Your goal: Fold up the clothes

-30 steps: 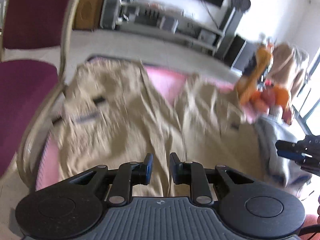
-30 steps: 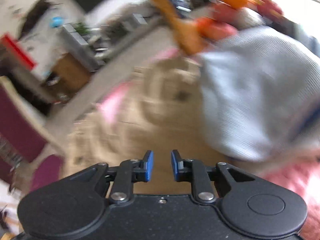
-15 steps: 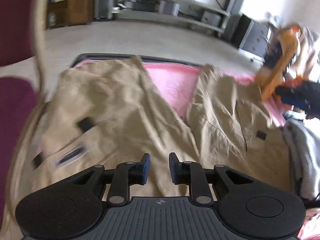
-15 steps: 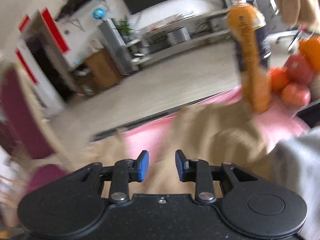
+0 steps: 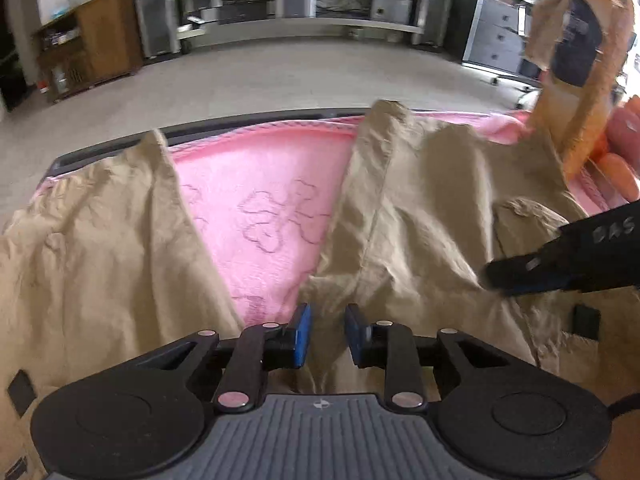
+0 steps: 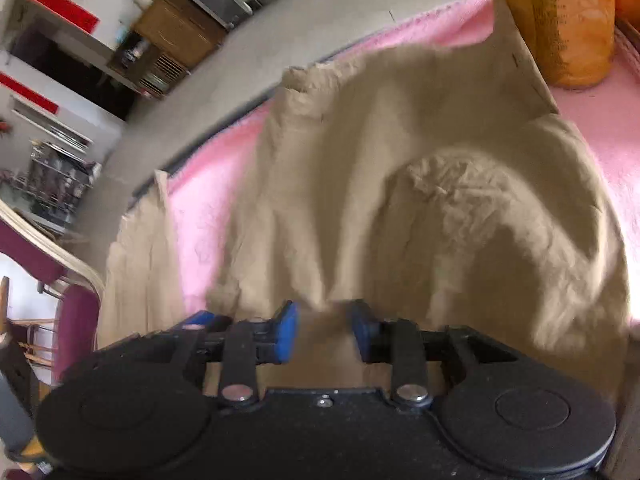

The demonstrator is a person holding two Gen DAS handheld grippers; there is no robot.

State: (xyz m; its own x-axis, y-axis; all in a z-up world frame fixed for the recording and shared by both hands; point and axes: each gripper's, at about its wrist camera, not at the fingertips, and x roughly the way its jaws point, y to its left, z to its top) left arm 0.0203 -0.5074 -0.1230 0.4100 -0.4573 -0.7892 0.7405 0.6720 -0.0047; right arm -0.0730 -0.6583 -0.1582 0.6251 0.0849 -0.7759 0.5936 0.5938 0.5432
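Note:
Khaki trousers [image 5: 420, 208] lie spread on a pink towel [image 5: 264, 200], legs pointing away and apart in a V. My left gripper [image 5: 326, 334] is open and empty, low over the crotch where the legs meet. My right gripper [image 6: 322, 334] is open, low over the right leg [image 6: 360, 184], which is rumpled with a cargo pocket [image 6: 480, 200] bulging up. The right gripper also shows in the left wrist view [image 5: 560, 264] over that leg.
An orange drink bottle [image 6: 568, 20] stands on the towel at the far right, touching the trouser leg end. Orange and red fruit [image 5: 624, 148] lies beside it. A maroon chair [image 6: 76, 320] stands at the left. The table's far edge [image 5: 240, 122] borders open floor.
Both grippers have moved forward and down, closer to the trousers. The right gripper has swung from the bottle down over the right leg. Both stay open.

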